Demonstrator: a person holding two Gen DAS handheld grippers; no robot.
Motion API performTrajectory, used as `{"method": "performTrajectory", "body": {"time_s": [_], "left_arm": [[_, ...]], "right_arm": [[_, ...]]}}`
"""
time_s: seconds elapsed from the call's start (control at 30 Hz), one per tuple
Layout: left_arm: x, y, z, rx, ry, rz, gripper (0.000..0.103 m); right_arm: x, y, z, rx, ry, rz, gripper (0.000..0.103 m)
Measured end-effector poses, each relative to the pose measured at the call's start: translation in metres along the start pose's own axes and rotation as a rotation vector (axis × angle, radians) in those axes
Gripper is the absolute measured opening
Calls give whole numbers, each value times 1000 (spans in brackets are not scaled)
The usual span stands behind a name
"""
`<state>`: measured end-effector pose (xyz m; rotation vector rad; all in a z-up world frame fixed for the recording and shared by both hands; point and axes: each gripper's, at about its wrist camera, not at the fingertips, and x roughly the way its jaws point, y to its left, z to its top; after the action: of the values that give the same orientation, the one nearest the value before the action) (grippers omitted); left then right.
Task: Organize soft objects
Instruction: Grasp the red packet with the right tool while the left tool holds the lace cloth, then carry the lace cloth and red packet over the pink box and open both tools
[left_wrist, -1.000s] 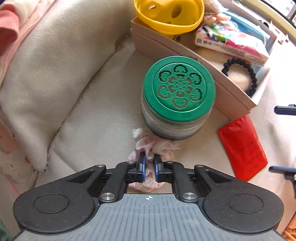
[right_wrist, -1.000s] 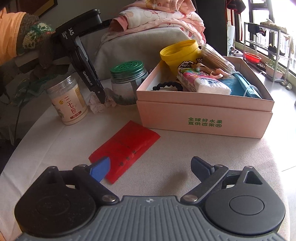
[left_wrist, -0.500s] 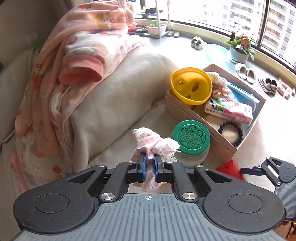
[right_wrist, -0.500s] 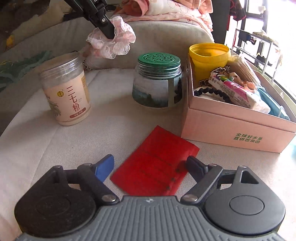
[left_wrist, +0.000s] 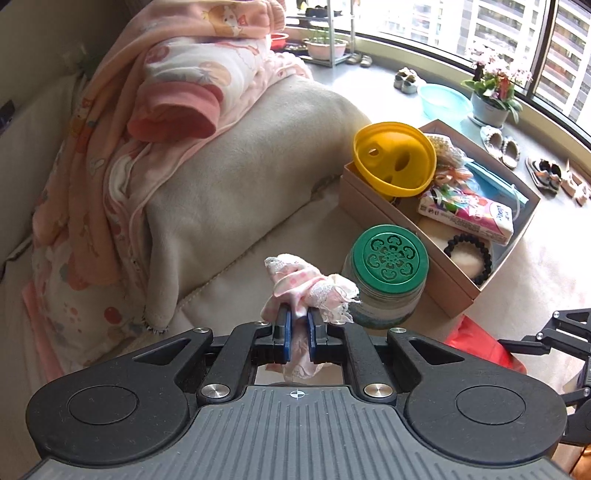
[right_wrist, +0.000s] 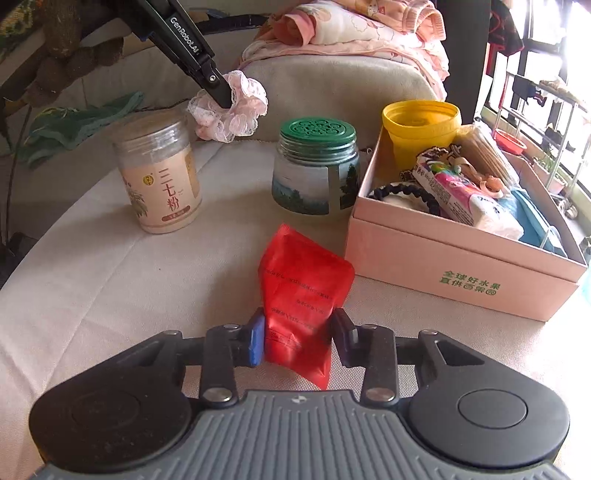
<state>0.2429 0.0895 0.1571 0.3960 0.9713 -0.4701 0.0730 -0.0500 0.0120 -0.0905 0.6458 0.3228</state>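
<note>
Both tongs were busy: the left tongs (left_wrist: 298, 328), clamped on the scrunchie (right_wrist: 229, 107), had lifted it off the table (right_wrist: 92, 266) to above the green-lidded jar (right_wrist: 317, 170). The right tongs (right_wrist: 298, 334) had closed in around the red packet (right_wrist: 301, 295), apparently pinching it. It lay between the right tongs and the jar, beside the box (right_wrist: 458, 266), its long axis along the fingers, far end tilted right, so both soft things seemed box-bound.

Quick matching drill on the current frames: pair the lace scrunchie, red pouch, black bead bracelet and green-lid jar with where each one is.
1 lace scrunchie
2 red pouch
3 black bead bracelet
4 green-lid jar

a inside the pink box
b held up by the left tongs
c standing beside the box
d between the right tongs

Pairs: 1-b, 2-d, 3-a, 4-c
</note>
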Motion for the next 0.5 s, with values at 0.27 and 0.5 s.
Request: {"method": "performTrajectory", "body": {"time_s": [0.27, 0.5], "left_arm": [[-85, -23, 34, 26, -139, 98, 11], [-103, -95, 75, 114, -213, 81, 11]], "right_arm": [[-101, -18, 76, -98, -309, 14, 36], [-157, -83, 107, -76, -446, -97, 36]]}}
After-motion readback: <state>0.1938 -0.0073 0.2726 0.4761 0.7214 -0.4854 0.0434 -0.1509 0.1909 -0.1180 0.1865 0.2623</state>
